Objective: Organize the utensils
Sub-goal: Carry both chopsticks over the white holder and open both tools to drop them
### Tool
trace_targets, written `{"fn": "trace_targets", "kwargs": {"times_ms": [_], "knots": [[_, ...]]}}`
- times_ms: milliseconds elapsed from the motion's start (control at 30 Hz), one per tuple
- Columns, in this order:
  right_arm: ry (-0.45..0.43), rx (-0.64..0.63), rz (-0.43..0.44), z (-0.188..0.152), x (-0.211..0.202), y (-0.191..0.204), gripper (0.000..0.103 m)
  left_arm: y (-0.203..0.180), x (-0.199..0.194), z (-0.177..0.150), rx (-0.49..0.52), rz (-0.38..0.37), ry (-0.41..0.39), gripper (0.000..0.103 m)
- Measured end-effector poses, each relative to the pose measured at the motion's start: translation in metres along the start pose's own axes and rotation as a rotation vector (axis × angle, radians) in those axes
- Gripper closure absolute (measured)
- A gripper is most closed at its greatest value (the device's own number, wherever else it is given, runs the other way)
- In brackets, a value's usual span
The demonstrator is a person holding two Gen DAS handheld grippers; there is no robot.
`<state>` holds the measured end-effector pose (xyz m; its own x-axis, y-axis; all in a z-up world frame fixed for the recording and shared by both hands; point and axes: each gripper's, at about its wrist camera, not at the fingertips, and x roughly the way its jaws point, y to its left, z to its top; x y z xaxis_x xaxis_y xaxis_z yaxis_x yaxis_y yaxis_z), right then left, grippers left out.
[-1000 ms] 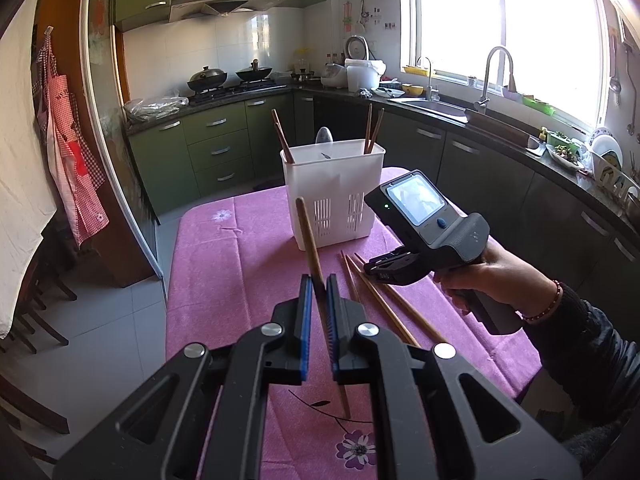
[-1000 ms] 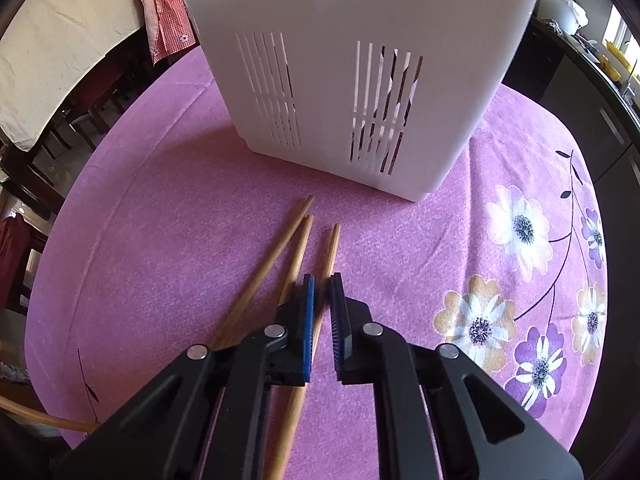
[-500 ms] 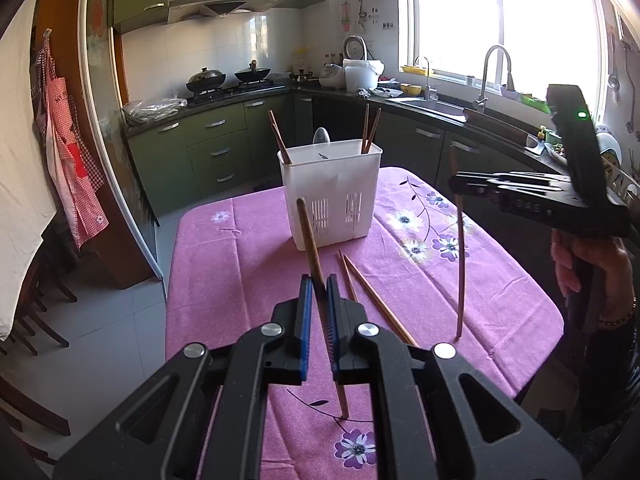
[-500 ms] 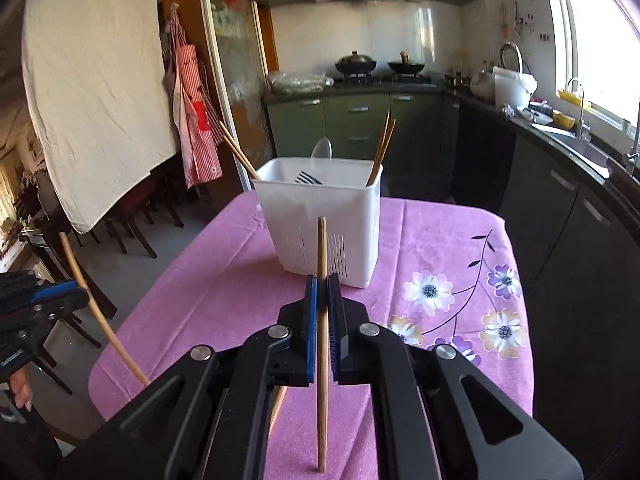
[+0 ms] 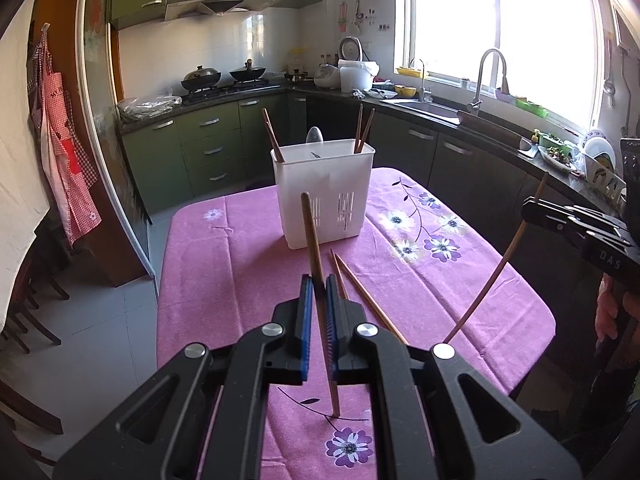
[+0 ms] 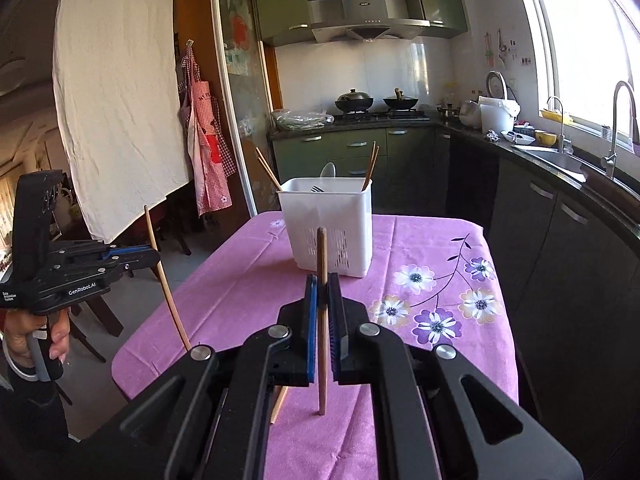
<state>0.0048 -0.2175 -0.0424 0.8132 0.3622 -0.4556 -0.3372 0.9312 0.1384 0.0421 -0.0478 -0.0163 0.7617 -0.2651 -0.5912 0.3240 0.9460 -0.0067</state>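
A white slotted utensil holder [image 5: 324,192] stands mid-table on the pink floral cloth [image 5: 224,264]; chopsticks, a spoon and a fork stick out of it. My left gripper [image 5: 319,284] is shut on a brown chopstick [image 5: 314,240], held upright above the near table. Two chopsticks [image 5: 362,294] lie on the cloth just beyond it. At the right edge of the left wrist view, my right gripper [image 5: 532,210] hangs past the table's side with a chopstick [image 5: 496,268] in its jaws. In the right wrist view, that gripper [image 6: 323,284] is shut on the upright chopstick [image 6: 322,256], facing the holder [image 6: 332,224].
Dark green kitchen cabinets and a counter with a sink [image 5: 432,108] run behind and right of the table. A stove with pans [image 6: 376,102] is at the back. Chairs [image 6: 168,220] and an apron [image 6: 204,140] are on the left. A person's hand [image 6: 24,332] grips the left tool.
The right gripper closed on a chopstick lying near the holder, lifted it off the cloth and swung up and back to the table's right side. The left gripper stayed still.
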Motion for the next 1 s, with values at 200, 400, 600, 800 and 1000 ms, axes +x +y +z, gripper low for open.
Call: {"fn": "trace_targets", "kwargs": {"times_ms": [200, 400, 600, 800, 1000], "knots": [[-0.002, -0.003, 0.01, 0.0, 0.0, -0.001, 0.097, 0.0, 0.002, 0.001, -0.004, -0.006, 0.003, 0.097], [-0.003, 0.006, 0.014, 0.001, -0.001, -0.006, 0.097, -0.001, 0.002, 0.004, 0.002, -0.016, -0.006, 0.097], [-0.004, 0.007, 0.014, 0.001, -0.001, -0.007, 0.097, -0.003, -0.002, 0.015, 0.011, -0.02, -0.029, 0.097], [-0.004, 0.004, 0.014, 0.001, 0.001, -0.009, 0.097, 0.0, -0.009, 0.054, 0.03, -0.052, -0.08, 0.097], [-0.003, 0.01, 0.009, 0.002, 0.001, -0.013, 0.097, 0.003, -0.01, 0.113, 0.036, -0.114, -0.131, 0.097]]}}
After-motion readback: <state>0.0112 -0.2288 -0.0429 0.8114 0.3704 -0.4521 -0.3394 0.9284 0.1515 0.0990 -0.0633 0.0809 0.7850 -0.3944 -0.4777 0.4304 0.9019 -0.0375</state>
